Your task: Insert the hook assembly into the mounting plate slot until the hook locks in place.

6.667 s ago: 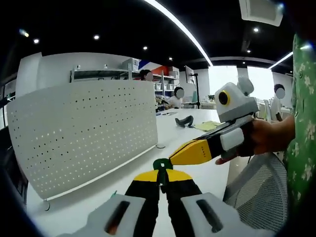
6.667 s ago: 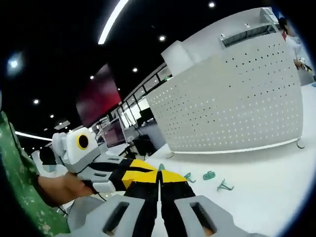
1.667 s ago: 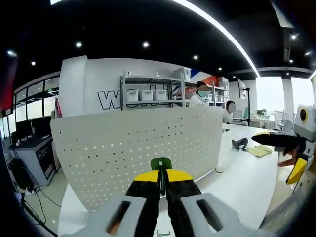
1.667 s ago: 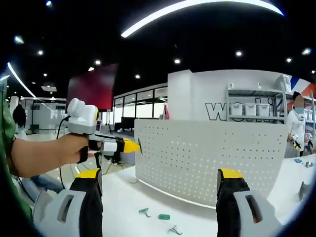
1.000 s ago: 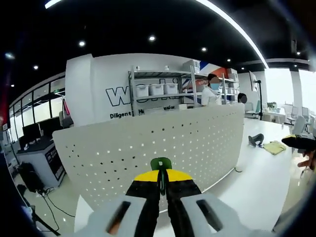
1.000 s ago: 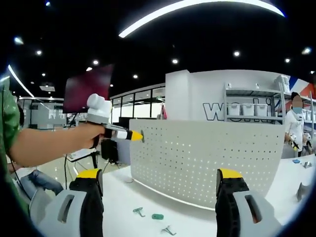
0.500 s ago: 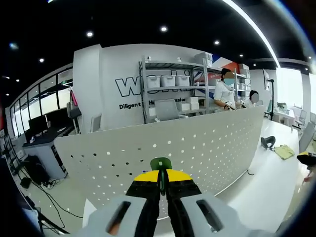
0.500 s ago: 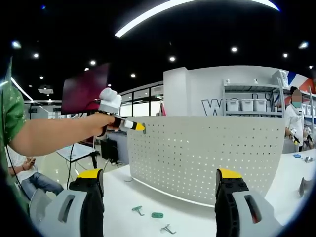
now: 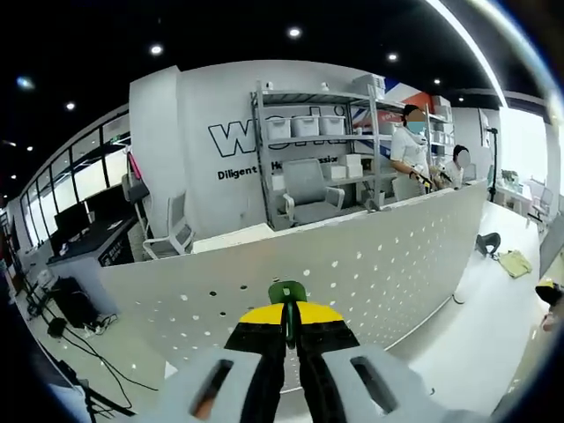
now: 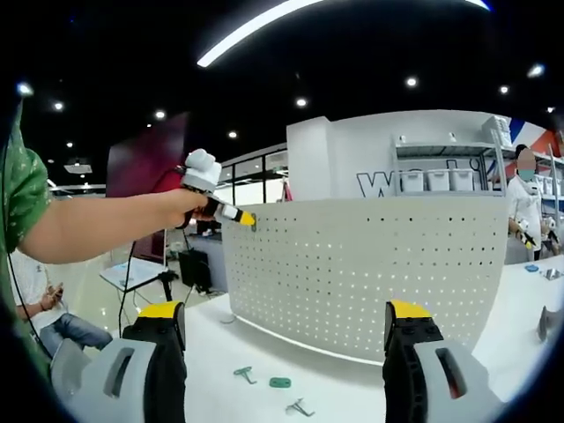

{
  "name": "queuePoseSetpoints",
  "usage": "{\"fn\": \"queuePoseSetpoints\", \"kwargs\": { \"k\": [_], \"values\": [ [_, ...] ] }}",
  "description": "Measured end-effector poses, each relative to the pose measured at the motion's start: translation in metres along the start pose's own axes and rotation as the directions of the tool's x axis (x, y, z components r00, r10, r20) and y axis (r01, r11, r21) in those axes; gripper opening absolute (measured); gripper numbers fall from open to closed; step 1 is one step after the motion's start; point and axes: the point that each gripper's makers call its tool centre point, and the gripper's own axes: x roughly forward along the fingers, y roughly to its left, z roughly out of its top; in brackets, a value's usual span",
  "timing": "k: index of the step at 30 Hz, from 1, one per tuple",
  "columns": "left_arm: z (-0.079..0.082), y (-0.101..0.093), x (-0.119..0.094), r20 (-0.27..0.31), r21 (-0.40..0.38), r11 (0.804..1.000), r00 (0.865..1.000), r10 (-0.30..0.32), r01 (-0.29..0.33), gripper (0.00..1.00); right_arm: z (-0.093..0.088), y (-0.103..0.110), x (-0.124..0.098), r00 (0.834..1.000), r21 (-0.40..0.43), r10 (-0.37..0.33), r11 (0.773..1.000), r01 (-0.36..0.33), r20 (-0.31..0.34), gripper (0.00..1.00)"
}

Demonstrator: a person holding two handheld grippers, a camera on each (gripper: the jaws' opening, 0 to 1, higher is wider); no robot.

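Left gripper (image 9: 286, 322): in the left gripper view its yellow-tipped jaws stand together, clamped on a small green hook (image 9: 287, 293) that sticks up just past the tips.
Left gripper, seen from the right gripper view: held out in a person's hand (image 10: 181, 207) at the upper left corner of the mounting plate, its yellow tip at the plate's top edge; whether the hook touches the plate cannot be told.
Mounting plate (image 9: 388, 264): a white perforated panel standing upright on the bench (image 10: 352, 388), just beyond the hook in the left gripper view; it shows broadside in the right gripper view.
Spare hooks (image 10: 279, 382): 3 small green pieces lie on the bench in front of the plate, near one another, well apart from both grippers.
Right gripper (image 10: 280, 348): jaws wide apart with nothing between them, low over the bench, facing the plate.
Background: shelving (image 9: 317, 132) with white bins, a chair, and people standing behind the plate.
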Motion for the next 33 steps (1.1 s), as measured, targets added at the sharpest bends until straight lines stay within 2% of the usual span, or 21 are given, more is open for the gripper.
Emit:
{"fn": "queuePoseSetpoints", "kwargs": {
  "k": [19, 33],
  "values": [
    [0.001, 0.010, 0.013, -0.027, 0.006, 1.000, 0.999, 0.022, -0.022, 0.03, -0.005, -0.007, 0.001, 1.000, 0.010, -0.009, 1.000, 0.009, -0.008, 0.95],
    [0.001, 0.006, 0.014, -0.033, 0.021, 1.000, 0.999, 0.023, -0.023, 0.03, -0.006, -0.009, 0.000, 1.000, 0.013, -0.016, 1.000, 0.016, -0.012, 0.94]
  ]
}}
